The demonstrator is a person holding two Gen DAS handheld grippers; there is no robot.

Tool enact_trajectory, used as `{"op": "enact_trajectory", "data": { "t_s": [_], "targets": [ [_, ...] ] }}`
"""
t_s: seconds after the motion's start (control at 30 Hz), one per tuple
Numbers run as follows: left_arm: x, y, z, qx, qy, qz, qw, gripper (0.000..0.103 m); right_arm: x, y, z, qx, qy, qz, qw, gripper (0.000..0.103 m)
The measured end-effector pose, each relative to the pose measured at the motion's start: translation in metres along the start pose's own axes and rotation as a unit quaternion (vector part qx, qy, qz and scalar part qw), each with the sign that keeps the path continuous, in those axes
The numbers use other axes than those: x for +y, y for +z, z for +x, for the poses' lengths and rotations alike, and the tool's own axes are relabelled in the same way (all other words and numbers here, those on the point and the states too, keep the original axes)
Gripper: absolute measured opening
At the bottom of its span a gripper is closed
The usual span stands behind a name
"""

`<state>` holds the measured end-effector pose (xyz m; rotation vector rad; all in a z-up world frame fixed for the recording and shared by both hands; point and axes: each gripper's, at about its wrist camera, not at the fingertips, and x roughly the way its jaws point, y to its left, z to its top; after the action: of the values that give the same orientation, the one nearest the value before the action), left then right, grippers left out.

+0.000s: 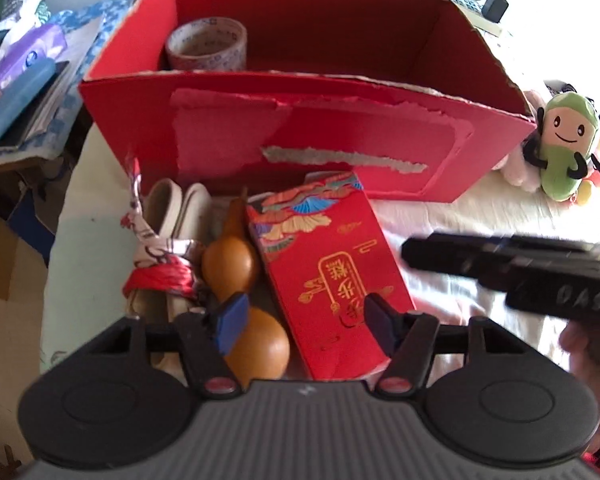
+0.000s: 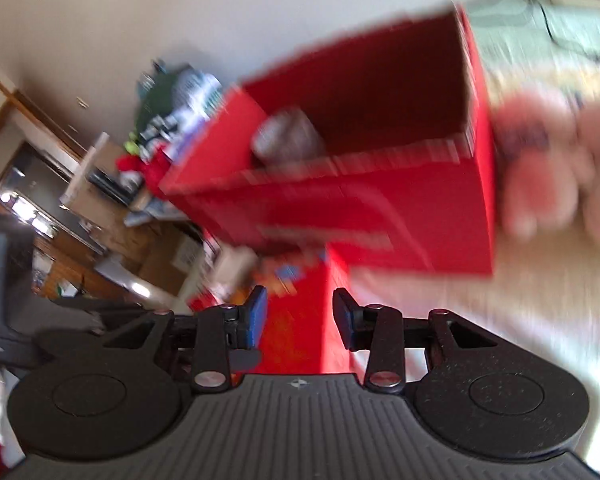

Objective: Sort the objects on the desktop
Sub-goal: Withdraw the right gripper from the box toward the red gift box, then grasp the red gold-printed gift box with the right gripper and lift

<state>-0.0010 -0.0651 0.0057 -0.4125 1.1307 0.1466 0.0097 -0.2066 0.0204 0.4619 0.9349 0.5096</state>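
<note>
Sorting barely started: only 1 tape roll (image 1: 206,44) inside red box (image 1: 300,152). Gourd (image 1: 244,304), red envelope (image 1: 328,268), slippers (image 1: 172,216) wait just before box. Left tool (image 1: 304,316) spread over envelope, empty; right tool (image 2: 300,320) parted, empty.

1. Left gripper (image 1: 304,320): black linkage arms, blue pads, red pivot caps, ribbed grey body.
2. Right gripper (image 2: 300,320): black arms, blue pads, silver pivot screws, ribbed grey body, round black side discs.

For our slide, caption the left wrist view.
Open left gripper over gourd and red packet, before red box holding tape.
</note>
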Motion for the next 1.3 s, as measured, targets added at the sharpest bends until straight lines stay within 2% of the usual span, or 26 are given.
{"op": "enact_trajectory", "data": {
  "t_s": [0.1, 0.23, 0.33, 0.5, 0.67, 0.87, 1.0, 1.07, 1.17, 1.3],
  "targets": [
    [-0.002, 0.001, 0.002, -0.002, -0.006, 0.002, 1.0000, 0.067, -0.006, -0.006, 0.011, 0.022, 0.007, 0.023, 0.999, 0.041],
    [-0.006, 0.000, 0.016, 0.016, -0.015, -0.008, 0.9997, 0.068, -0.008, -0.006, 0.017, 0.022, 0.017, 0.036, 0.999, 0.041],
    [-0.002, -0.003, 0.026, 0.028, -0.041, -0.032, 0.9982, 0.075, -0.015, -0.008, 0.023, 0.035, 0.027, 0.058, 0.997, 0.041],
    [-0.013, -0.006, 0.026, 0.016, -0.047, -0.019, 0.9986, 0.075, -0.030, -0.017, 0.024, 0.052, 0.042, 0.088, 0.994, 0.040],
    [-0.046, -0.008, 0.027, 0.019, -0.064, 0.036, 0.9971, 0.075, -0.038, -0.022, 0.005, 0.047, 0.021, 0.090, 0.995, 0.037],
    [-0.087, -0.014, 0.029, 0.024, -0.090, 0.109, 0.9897, 0.075, -0.052, -0.035, -0.033, 0.048, -0.026, 0.089, 0.995, 0.037],
    [-0.090, -0.014, 0.030, 0.028, -0.101, 0.108, 0.9886, 0.078, -0.060, -0.047, -0.050, 0.043, -0.043, 0.095, 0.994, 0.038],
    [-0.084, -0.013, 0.033, 0.035, -0.096, 0.099, 0.9898, 0.083, -0.065, -0.049, -0.052, 0.028, -0.048, 0.113, 0.992, 0.044],
    [-0.087, -0.005, 0.038, 0.034, -0.097, 0.094, 0.9903, 0.082, -0.071, -0.049, -0.044, 0.015, -0.047, 0.138, 0.989, 0.044],
    [-0.096, -0.001, 0.040, 0.025, -0.088, 0.103, 0.9904, 0.081, -0.072, -0.046, -0.033, 0.008, -0.041, 0.153, 0.987, 0.049]
  ]
}}
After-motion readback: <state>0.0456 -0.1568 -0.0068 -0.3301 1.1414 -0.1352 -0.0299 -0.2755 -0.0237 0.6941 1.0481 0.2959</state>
